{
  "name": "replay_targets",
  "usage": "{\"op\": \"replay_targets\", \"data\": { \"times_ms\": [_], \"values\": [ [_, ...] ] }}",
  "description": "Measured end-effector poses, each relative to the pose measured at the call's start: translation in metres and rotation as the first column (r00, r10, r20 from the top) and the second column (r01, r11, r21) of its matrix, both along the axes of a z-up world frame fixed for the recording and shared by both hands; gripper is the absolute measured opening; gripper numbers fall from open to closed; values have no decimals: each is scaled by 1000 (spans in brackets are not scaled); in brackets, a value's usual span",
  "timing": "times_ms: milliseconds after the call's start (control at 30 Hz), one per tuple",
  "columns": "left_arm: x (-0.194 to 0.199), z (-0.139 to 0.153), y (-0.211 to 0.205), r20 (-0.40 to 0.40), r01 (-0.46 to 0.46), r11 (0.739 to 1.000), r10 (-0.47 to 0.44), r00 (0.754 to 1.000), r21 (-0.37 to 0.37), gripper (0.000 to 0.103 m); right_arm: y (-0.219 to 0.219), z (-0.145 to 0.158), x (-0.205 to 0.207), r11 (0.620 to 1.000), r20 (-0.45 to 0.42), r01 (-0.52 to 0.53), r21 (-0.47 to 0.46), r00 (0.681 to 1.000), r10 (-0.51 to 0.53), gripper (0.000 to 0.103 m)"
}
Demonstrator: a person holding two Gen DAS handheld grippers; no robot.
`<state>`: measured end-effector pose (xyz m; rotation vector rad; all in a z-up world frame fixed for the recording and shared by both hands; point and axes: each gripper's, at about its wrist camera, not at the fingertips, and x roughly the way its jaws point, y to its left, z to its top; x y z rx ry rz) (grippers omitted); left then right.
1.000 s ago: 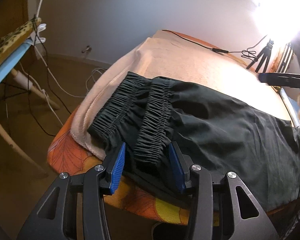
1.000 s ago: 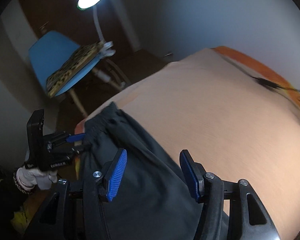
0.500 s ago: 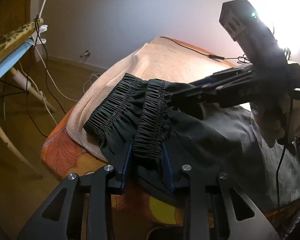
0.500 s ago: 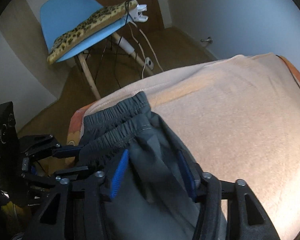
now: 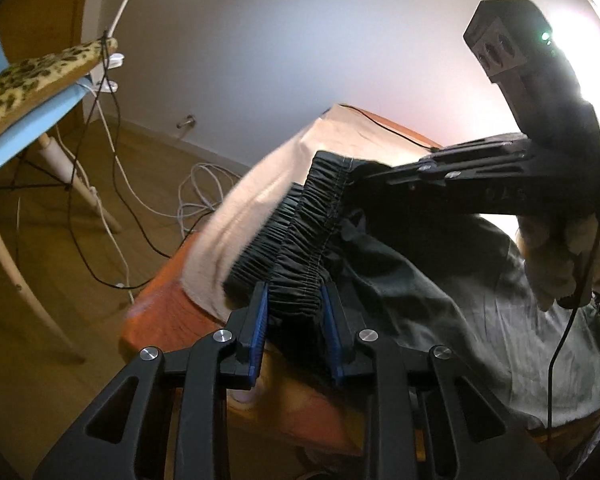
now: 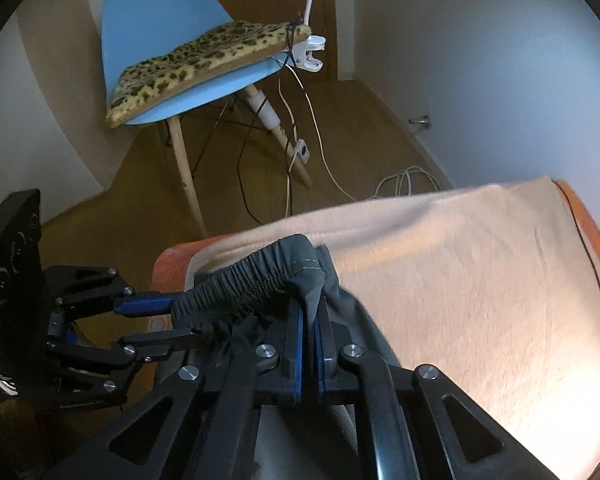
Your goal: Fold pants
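Left gripper, right gripper pinch pants waistband, raised.

The room is dim and warm-toned, lit mainly by a strong source at the upper right of the left wrist view, which blows out to white glare and leaves the right tool a dark silhouette against it. The pants show little fold detail in shadow. The peach blanket glows brightest toward the lower right and looks softly smeared. Both views bow strongly, with black vignetted corners.
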<state>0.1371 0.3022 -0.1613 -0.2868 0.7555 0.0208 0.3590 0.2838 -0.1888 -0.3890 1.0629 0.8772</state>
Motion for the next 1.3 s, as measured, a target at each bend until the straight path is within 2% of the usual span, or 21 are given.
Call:
{"op": "replay_targets", "data": {
  "times_ms": [300,400,433,467,567,667,867,1133,1200,1233,1300],
  "values": [
    [8,-10,11,-39,1,999,1,999,51,24,24,-28,14,998,-16,42,-43,999,-43,2],
    [6,-7,10,-56,13,998,-10,998,62,26,19,-27,14,998,-39,60,-34,997,-62,18],
    [4,-4,12,-59,11,998,-7,998,56,28,13,-23,14,997,-47,80,-21,996,-81,36],
    [2,-2,14,-59,9,999,-6,998,52,28,9,-19,13,996,-44,93,-10,995,-94,43],
    [-6,14,19,-53,-9,999,11,999,49,28,-12,0,6,991,-34,130,31,991,-129,42],
    [-18,37,23,-43,-4,999,6,999,51,28,-45,23,-3,979,-44,185,83,982,-182,45],
    [-46,100,12,-8,32,996,-31,999,89,29,-110,72,-35,953,-3,263,152,964,-266,53],
    [-79,199,-38,28,128,977,-134,991,169,29,-208,131,-92,915,71,352,198,926,-372,56],
    [-87,227,-59,33,168,964,-178,983,205,32,-233,142,-103,901,81,376,217,913,-401,56],
    [-89,239,-68,36,183,958,-196,980,219,38,-247,148,-110,891,86,393,226,903,-420,56],
    [-96,265,-85,46,217,947,-234,971,236,40,-275,159,-123,870,93,426,250,884,-459,56]
  ]
}}
